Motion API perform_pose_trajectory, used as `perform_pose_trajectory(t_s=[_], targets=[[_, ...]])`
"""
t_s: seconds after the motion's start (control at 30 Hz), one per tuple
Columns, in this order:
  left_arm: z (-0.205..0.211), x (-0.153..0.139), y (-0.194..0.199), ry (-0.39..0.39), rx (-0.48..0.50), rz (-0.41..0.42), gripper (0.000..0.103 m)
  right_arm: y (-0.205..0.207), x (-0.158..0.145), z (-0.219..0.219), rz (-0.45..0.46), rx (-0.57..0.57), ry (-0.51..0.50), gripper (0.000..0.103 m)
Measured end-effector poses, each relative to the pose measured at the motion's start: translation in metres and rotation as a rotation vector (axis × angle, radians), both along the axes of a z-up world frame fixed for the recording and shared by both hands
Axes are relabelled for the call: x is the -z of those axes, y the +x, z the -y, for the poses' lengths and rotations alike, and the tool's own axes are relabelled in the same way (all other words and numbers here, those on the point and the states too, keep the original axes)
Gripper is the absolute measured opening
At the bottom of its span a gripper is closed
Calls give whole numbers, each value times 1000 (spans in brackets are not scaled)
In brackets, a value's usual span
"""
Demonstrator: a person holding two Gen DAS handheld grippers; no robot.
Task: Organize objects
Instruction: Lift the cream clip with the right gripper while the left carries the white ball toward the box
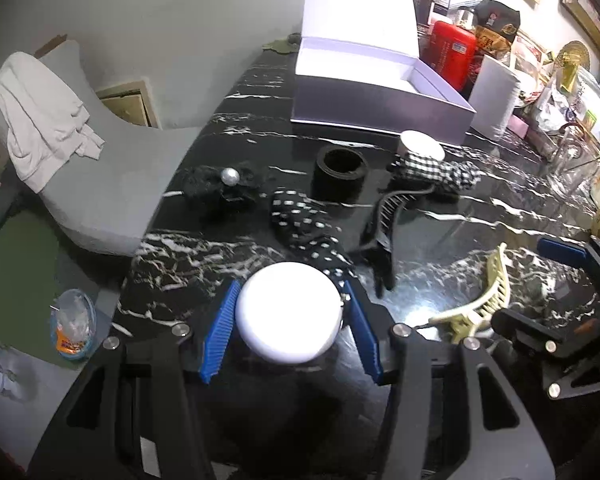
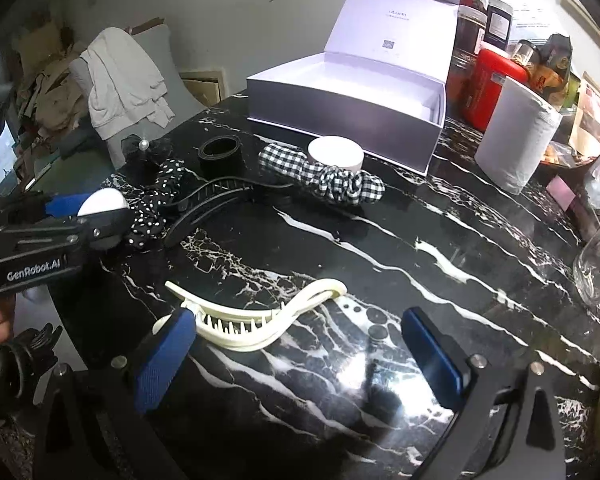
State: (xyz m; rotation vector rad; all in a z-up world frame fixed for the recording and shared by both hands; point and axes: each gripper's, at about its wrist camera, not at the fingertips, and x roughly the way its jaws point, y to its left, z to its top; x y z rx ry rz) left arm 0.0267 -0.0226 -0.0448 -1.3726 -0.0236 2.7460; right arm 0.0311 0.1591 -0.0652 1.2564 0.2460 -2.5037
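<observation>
While the left gripper (image 1: 288, 312) clamps a white jar (image 1: 288, 312), scrunchies (image 1: 308, 232) crowd ahead.

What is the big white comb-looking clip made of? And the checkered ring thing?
The cream clip looks like hard plastic: smooth, a bit shiny, with stiff molded teeth. The checkered scrunchie looks like soft woven cloth: matte, puckered into gathers, probably over elastic, though that part is hidden.

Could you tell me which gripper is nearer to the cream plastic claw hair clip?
Right: the right gripper has the clip beside one pad; the left gripper grips a white round puck.
</observation>
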Motion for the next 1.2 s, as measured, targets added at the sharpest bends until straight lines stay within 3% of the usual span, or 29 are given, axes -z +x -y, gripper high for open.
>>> perform_pose_trajectory(t_s=[0.47, 0.67, 0.83, 1.13, 1.2], targets=[[4, 5, 10, 61, 13, 27, 52, -16, 17, 14, 127, -23, -104, 103], [0, 5, 6, 58, 35, 25, 52, -19, 12, 19, 96, -46, -111, 103], [-3, 12, 4, 41, 42, 50, 52, -13, 12, 27, 76, -143, -76, 102], [-6, 16, 5, 25, 63, 41, 52, -4, 19, 30, 30, -203, -12, 66], [-8, 17, 5, 16, 77, 35, 52, -3, 17, 29, 25, -210, -21, 42]])
